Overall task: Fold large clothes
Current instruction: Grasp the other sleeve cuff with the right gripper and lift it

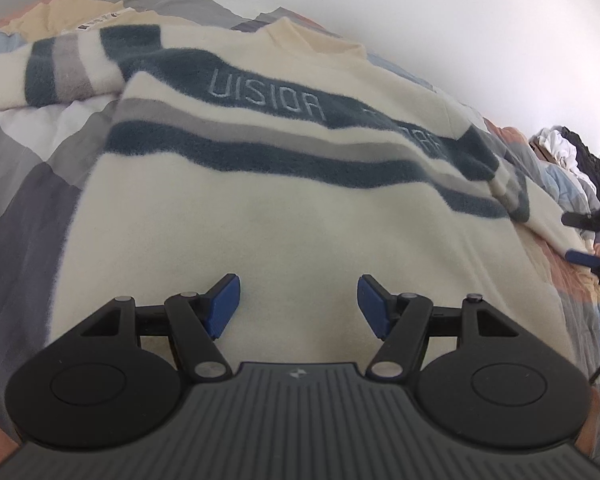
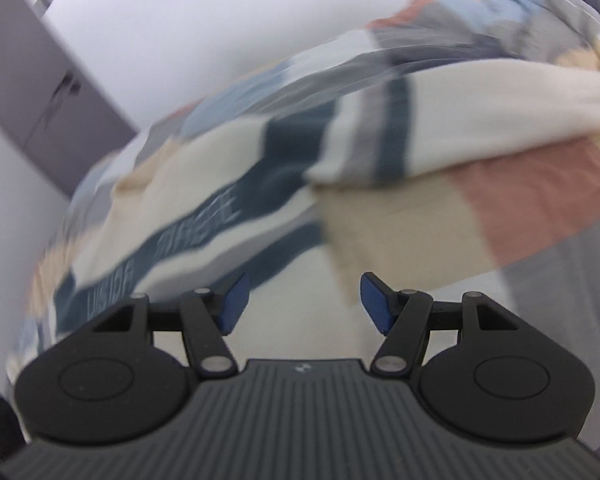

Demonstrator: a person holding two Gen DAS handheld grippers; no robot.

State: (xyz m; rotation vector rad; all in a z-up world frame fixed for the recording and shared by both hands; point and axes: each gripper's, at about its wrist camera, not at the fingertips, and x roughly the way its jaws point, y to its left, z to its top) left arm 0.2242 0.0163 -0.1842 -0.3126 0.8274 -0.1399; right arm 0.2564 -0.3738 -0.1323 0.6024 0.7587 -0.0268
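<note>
A cream fleece sweater (image 1: 260,216) with dark teal and grey stripes and lettering lies spread flat on the bed. Its left sleeve (image 1: 56,72) stretches out to the left, its right sleeve (image 1: 540,208) runs down the right side. My left gripper (image 1: 299,306) is open and empty, hovering over the sweater's lower body. My right gripper (image 2: 302,304) is open and empty above the sweater's right side (image 2: 236,216), near the sleeve (image 2: 440,120); this view is motion-blurred. The right gripper also shows in the left wrist view (image 1: 588,240) at the far right edge.
A patchwork quilt (image 1: 28,184) of grey, blue, white and salmon patches covers the bed, also seen in the right wrist view (image 2: 540,200). A pile of dark and white clothes (image 1: 568,152) lies at the far right. A white wall and a grey cabinet (image 2: 32,92) stand behind.
</note>
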